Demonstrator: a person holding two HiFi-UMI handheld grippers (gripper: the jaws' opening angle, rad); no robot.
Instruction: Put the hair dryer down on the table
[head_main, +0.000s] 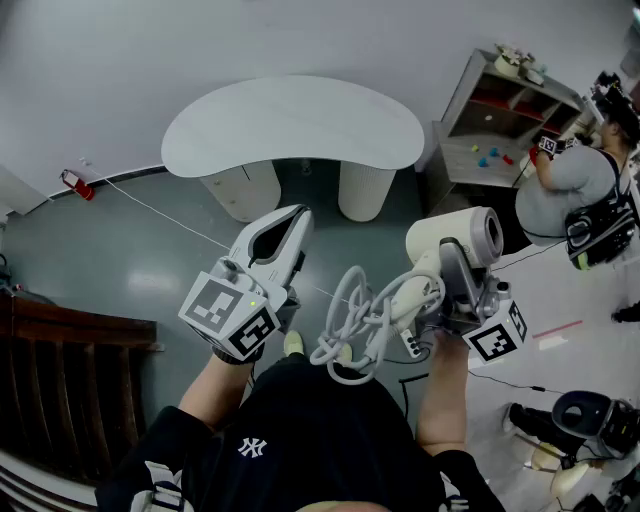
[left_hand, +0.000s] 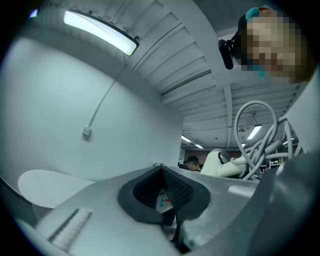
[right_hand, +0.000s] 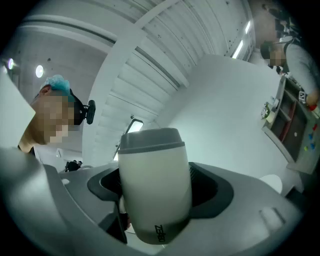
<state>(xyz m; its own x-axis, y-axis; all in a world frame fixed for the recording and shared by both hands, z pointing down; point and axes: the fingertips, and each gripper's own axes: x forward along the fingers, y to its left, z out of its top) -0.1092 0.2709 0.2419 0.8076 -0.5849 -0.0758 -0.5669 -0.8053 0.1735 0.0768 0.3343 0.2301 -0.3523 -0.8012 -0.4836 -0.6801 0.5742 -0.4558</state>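
Note:
The white hair dryer is held in the air below the table, with my right gripper shut on it. Its barrel stands upright between the jaws in the right gripper view. Its grey cord hangs in a loose coil between the two grippers, above the person's lap. The white kidney-shaped table stands ahead on two round legs. My left gripper is to the left of the cord, shut with nothing in it; its jaws meet in the left gripper view.
A grey shelf unit with small coloured things stands at the right of the table. Another person works beside it. A dark wooden piece of furniture is at the left. A white cable crosses the floor.

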